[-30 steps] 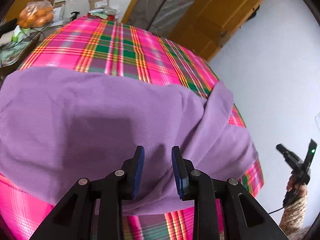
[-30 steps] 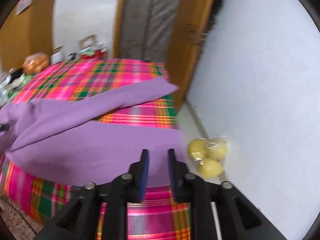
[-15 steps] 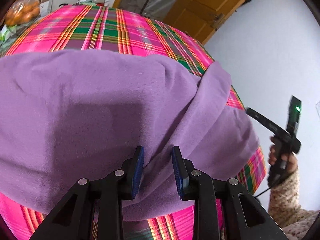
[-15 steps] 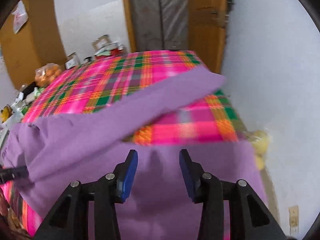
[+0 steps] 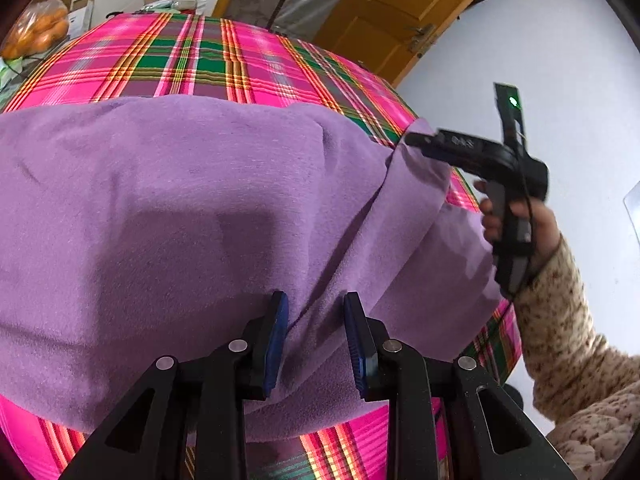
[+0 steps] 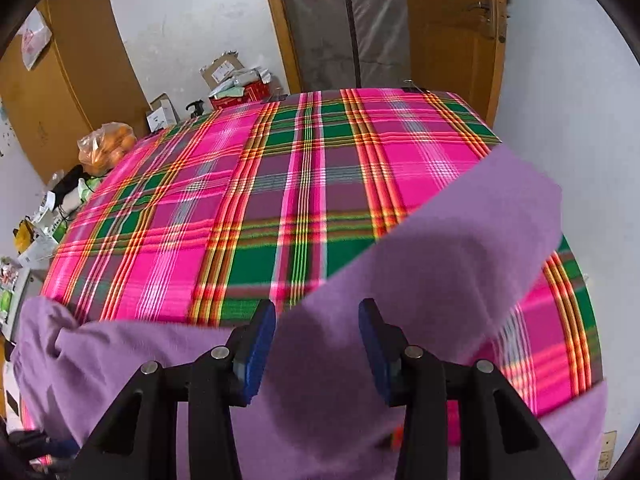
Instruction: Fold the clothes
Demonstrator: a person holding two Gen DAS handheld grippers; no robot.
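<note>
Covering the whole work surface, a bright pink, green and orange plaid cloth [image 6: 320,184] is lying under everything, with a yellow-brown wooden door [image 6: 452,28] standing beyond its far edge. Spread over the near part of that plaid cloth, a soft purple fleece garment [image 5: 168,216] is lying mostly flat, while one long strip of it, probably a sleeve [image 6: 460,240], is angling off towards the door side. Both sets of tongs are standing spread with nothing pinched: the left gripper [image 5: 316,336] is hovering over a ridge of purple fleece running between its blue pads, and the right gripper [image 6: 318,344] is sitting just above the base of that strip, held by a hand [image 5: 520,224] in a speckled knitted sleeve. Whether this strip is being carried in over the body or is only lying out from it cannot be judged. For a clean fold, the right tongs should be closing on a single layer near the strip's edge, not on a bunched wad, while the left tongs are pinning the body so the fleece is not dragging across the plaid cloth
</note>
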